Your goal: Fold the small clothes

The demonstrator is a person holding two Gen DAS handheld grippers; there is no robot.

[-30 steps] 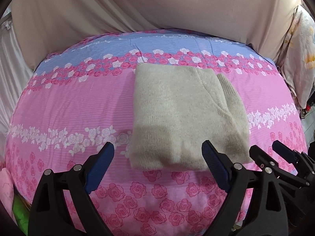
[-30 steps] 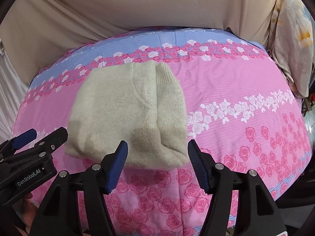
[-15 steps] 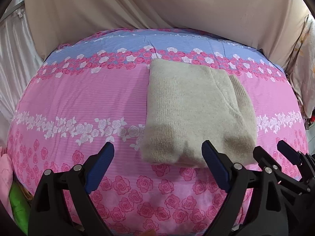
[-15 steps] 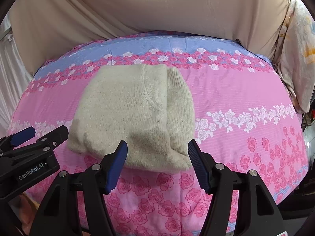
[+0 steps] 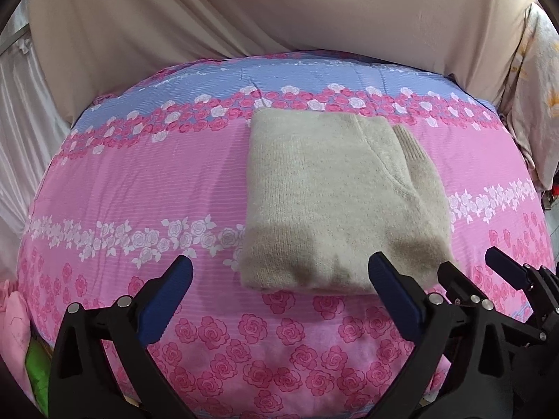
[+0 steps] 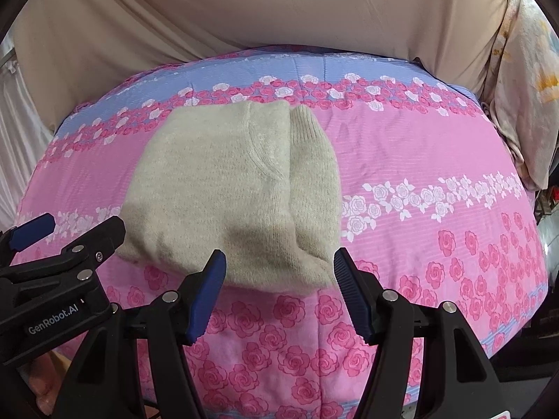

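Note:
A beige knitted sweater (image 5: 332, 202) lies folded in a neat rectangle on the pink rose-patterned bed cover (image 5: 139, 181), one ribbed cuff showing along its right side. My left gripper (image 5: 279, 265) hovers just in front of the sweater's near edge; its jaws are opening and press on nothing. In the right wrist view the sweater (image 6: 227, 192) lies ahead and slightly left. My right gripper (image 6: 279, 255) is open over its near right corner, holding nothing. Each gripper shows in the other's view: the right gripper (image 5: 471, 262) at the lower right, the left gripper (image 6: 73, 227) at the lower left.
A beige curtain (image 5: 279, 10) hangs behind the bed. A pale flowered cloth (image 5: 538, 104) hangs at the right edge. Pink fabric (image 5: 14, 321) and something green (image 5: 35, 366) sit off the bed's lower left. The bed cover (image 6: 419, 157) spreads out to the sweater's right.
The left gripper's jaws stand slightly wider than before. Both views have shifted a little over the sweater, which lies folded as it was.

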